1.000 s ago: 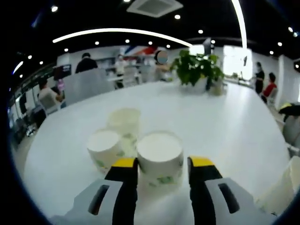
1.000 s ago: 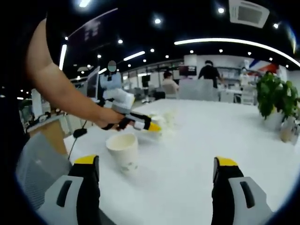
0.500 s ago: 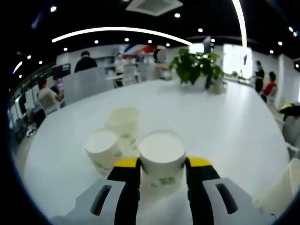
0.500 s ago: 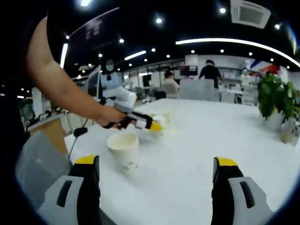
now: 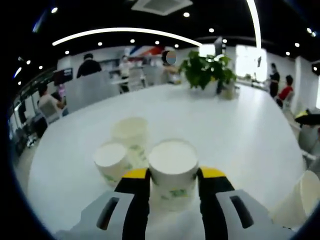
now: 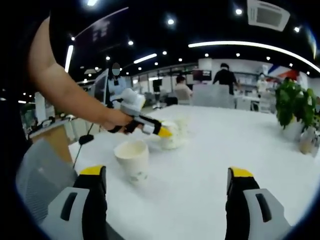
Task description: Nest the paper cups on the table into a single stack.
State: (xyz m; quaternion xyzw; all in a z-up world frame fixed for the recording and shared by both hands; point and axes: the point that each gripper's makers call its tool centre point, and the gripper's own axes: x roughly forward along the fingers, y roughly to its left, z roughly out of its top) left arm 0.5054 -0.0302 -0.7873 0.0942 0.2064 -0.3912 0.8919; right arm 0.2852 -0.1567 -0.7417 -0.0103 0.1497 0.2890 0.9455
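Left gripper point(image 5: 167, 176), yellow-tipped jaws clamped on a white paper cup with green print point(image 5: 172, 165) beside two similar cups point(image 5: 112, 161) near the white table's point(image 5: 240, 130) edge; right gripper point(image 6: 167, 182) spread wide, a fourth cup point(image 6: 132, 159) ahead.

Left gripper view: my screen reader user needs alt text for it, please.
The left tongs grip a white paper cup with green print on a white round table. Two more white paper cups, one left and one behind, stand nearby, with a green potted plant at the far edge.
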